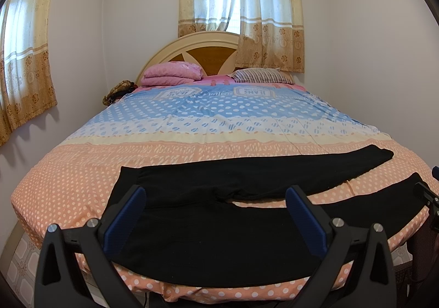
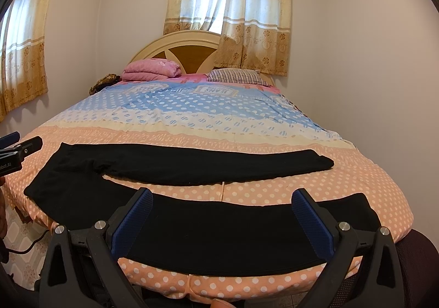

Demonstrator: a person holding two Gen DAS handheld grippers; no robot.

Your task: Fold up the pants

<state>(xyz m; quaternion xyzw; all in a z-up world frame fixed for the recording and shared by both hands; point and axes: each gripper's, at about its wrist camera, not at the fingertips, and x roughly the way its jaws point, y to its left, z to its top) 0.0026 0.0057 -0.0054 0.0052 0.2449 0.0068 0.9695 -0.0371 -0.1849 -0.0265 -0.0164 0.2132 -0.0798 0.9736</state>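
Note:
Black pants (image 1: 219, 239) lie flat across the foot of the bed, waist at the left, two legs spread apart toward the right. They also show in the right wrist view (image 2: 219, 234). My left gripper (image 1: 216, 192) is open and empty, hovering over the waist and near leg. My right gripper (image 2: 222, 195) is open and empty, hovering over the near leg. The right gripper's tip shows at the right edge of the left wrist view (image 1: 428, 195). The left gripper's tip shows at the left edge of the right wrist view (image 2: 19, 151).
The bed (image 1: 82, 170) has a dotted orange, cream and blue cover. A folded pink blanket (image 1: 172, 73) and a striped pillow (image 1: 260, 76) lie by the headboard. Walls and curtained windows surround the bed. Tiled floor (image 1: 19, 261) shows at the lower left.

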